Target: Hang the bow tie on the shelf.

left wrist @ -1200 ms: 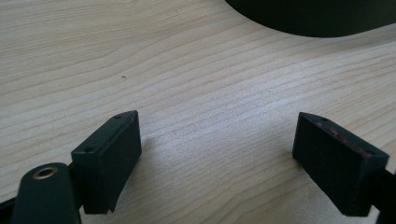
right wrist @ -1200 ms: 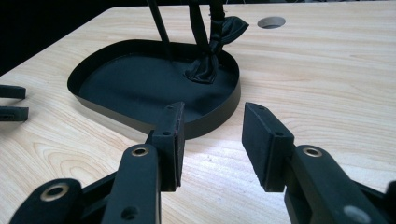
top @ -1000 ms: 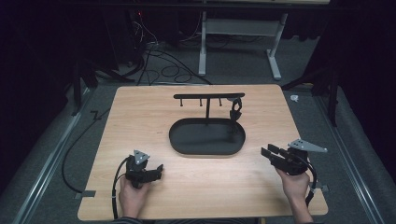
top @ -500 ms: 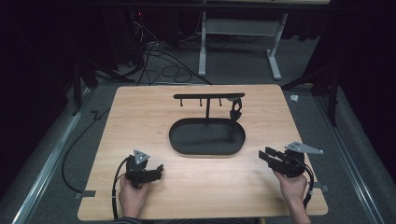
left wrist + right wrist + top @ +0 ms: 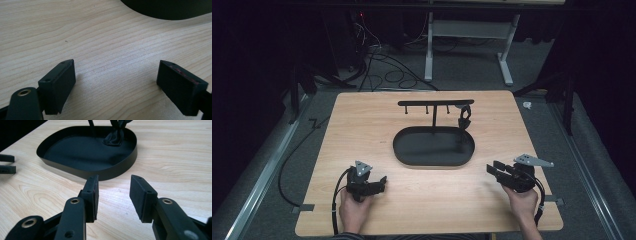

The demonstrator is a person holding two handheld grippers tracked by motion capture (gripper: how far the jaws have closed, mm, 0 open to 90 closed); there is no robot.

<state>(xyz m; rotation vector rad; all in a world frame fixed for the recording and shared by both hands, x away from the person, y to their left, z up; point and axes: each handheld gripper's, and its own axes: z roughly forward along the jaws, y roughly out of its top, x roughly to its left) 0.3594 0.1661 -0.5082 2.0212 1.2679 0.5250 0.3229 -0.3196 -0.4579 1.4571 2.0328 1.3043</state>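
Observation:
A black oval tray [image 5: 433, 146] lies at the middle of the wooden table [image 5: 362, 125]. From its far side rises a thin post with a horizontal peg bar [image 5: 435, 103]. A small black looped item [image 5: 465, 119] hangs from the bar's right end, reaching down to the tray. My left gripper [image 5: 383, 181] rests low near the front left, pointing right, open wide with bare wood between its fingers [image 5: 116, 67]. At the front right, my right gripper [image 5: 492, 169] is open and empty [image 5: 113, 180], pointing toward the tray rim [image 5: 117, 173] and the hanging item [image 5: 115, 137].
Each gripper trails a black cable [image 5: 337, 200] off the front edge. The left gripper's jaw tips [image 5: 6, 163] show at the far left of the right gripper view. Cables and a white desk frame [image 5: 467, 45] lie on the dark floor beyond the table.
My right gripper has shifted slightly left and toward the table's front edge. The left gripper has stayed put.

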